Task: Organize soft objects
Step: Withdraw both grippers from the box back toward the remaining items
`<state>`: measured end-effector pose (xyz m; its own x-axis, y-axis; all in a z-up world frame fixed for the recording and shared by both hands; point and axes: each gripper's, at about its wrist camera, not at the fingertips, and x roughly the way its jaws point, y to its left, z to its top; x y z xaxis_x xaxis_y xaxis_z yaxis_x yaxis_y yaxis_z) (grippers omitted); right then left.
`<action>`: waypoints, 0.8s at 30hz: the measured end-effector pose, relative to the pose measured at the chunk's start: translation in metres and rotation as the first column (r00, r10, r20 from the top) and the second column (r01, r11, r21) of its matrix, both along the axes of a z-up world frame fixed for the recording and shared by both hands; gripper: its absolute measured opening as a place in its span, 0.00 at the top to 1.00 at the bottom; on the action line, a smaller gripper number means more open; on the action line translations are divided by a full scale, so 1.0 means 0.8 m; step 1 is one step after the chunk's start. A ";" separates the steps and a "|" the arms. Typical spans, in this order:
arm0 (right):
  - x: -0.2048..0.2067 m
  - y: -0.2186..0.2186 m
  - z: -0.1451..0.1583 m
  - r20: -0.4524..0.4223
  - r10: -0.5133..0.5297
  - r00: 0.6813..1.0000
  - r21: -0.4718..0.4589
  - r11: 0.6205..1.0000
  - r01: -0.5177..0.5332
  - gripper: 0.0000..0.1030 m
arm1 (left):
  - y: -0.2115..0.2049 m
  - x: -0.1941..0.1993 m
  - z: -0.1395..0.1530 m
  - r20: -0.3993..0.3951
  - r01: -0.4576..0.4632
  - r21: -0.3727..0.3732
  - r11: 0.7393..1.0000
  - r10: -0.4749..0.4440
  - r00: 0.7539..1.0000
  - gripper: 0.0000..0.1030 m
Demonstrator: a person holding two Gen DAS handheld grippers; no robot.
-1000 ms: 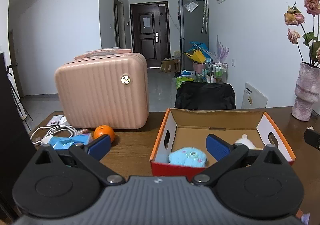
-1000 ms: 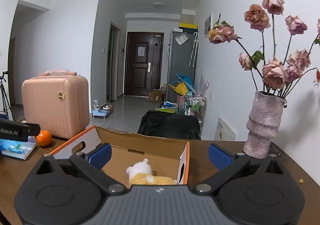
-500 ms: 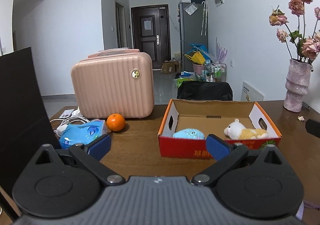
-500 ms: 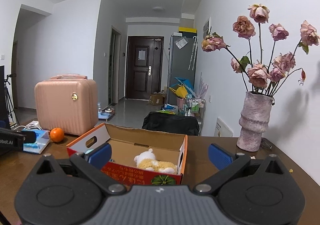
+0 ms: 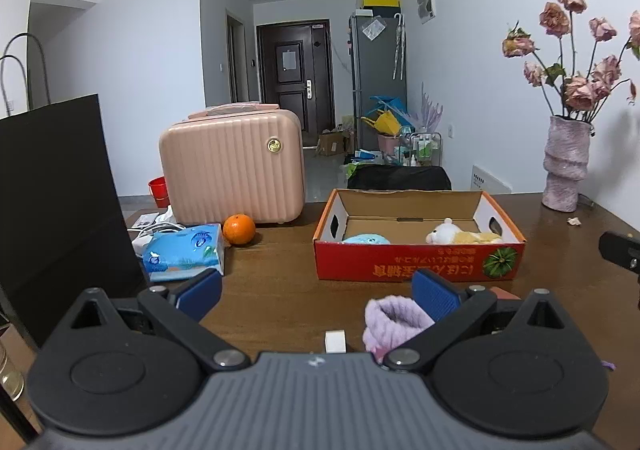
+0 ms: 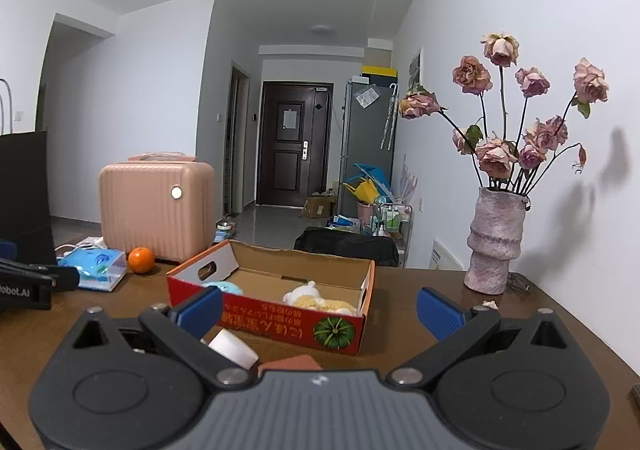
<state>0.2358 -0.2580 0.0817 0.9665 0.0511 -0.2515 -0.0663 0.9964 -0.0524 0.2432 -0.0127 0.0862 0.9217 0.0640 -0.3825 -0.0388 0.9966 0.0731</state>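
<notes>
black bar (image 6: 24,292): "obot.AI" | cardboard box (image 6: 280,320): red front print upside down, unreadable

Both grippers have pulled back from the cardboard box (image 5: 418,264), which now sits farther off. A purple knit sock (image 5: 390,324) has come into the left view, and a white cup (image 6: 232,348) into the right view.

The cardboard box (image 5: 418,258) stands ahead and is open on top. Bare table (image 5: 280,290) lies between it and the tissue pack (image 5: 184,252). The black bag (image 5: 60,186) blocks the left side. A purple soft thing (image 5: 390,320), maybe a sock, lies before the box.
</notes>
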 end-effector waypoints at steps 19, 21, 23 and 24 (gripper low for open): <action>-0.124 0.018 -0.025 -0.002 0.020 1.000 -0.017 1.000 -0.020 0.00 | 0.014 -0.116 -0.027 0.000 0.013 -0.050 0.999 -0.013 1.000 0.00; -0.137 0.019 -0.028 0.006 0.030 1.000 -0.014 0.999 -0.030 0.00 | 0.015 -0.124 -0.032 -0.004 0.020 -0.065 0.998 -0.020 1.000 0.00; -0.146 0.020 -0.033 0.009 0.033 0.999 -0.019 0.999 -0.032 0.00 | 0.014 -0.131 -0.041 -0.013 0.024 -0.077 0.997 -0.025 1.000 0.00; -0.148 0.021 -0.036 0.006 0.027 1.000 -0.020 0.999 -0.027 0.00 | 0.014 -0.135 -0.044 -0.013 0.025 -0.082 0.996 -0.026 1.000 0.00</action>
